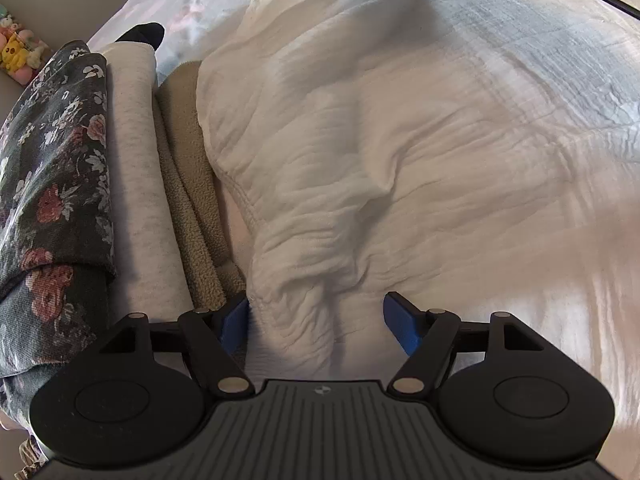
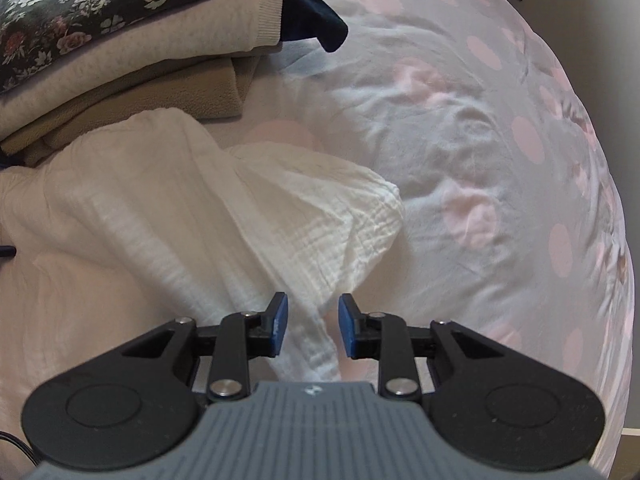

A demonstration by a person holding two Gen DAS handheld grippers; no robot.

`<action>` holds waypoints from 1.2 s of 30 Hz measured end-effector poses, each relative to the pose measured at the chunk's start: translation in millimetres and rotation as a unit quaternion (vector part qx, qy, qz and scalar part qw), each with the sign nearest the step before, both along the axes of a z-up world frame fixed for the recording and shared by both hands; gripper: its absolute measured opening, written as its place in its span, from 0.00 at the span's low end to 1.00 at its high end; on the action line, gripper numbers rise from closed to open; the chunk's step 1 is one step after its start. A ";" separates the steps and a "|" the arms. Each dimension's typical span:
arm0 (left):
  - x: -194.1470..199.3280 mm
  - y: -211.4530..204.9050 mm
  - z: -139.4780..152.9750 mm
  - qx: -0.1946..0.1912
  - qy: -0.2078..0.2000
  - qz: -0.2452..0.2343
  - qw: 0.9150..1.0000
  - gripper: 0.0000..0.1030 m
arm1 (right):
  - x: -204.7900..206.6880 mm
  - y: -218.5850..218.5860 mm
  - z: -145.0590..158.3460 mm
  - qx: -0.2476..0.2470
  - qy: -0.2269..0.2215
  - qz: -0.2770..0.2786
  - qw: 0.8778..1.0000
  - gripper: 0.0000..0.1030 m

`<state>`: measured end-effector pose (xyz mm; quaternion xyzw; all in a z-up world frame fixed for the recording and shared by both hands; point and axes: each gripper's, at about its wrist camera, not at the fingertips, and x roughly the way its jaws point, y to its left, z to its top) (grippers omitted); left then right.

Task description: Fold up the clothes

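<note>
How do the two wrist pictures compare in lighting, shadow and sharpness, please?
Left wrist view: bright patches lie on the white garment at the right, a grey shadow crosses its top, and the far right edge is smeared. Right wrist view: flatter, dimmer light, the dotted bed cover soft and streaked towards the right rim, the white garment slightly blurred. Both bend strongly at the edges.

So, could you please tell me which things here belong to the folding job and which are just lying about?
Job:
white garment
left gripper
right gripper
stack of folded clothes

Lying about:
plush toys
spotted bedspread
</note>
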<state>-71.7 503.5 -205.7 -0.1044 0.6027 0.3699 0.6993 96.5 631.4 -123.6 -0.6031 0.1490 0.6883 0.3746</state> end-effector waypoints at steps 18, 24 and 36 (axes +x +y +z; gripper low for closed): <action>12.8 1.7 -3.0 0.003 0.022 0.003 1.000 0.69 | 18.7 77.9 -18.1 0.025 0.046 -0.051 0.997 0.41; 11.3 3.4 -2.4 0.003 0.015 0.003 1.000 0.70 | 6.4 77.5 -31.0 0.004 0.034 -0.025 0.999 0.15; 12.2 2.3 1.3 0.010 0.017 0.001 1.000 0.69 | -11.0 -8.7 60.2 0.086 0.047 0.056 0.994 0.09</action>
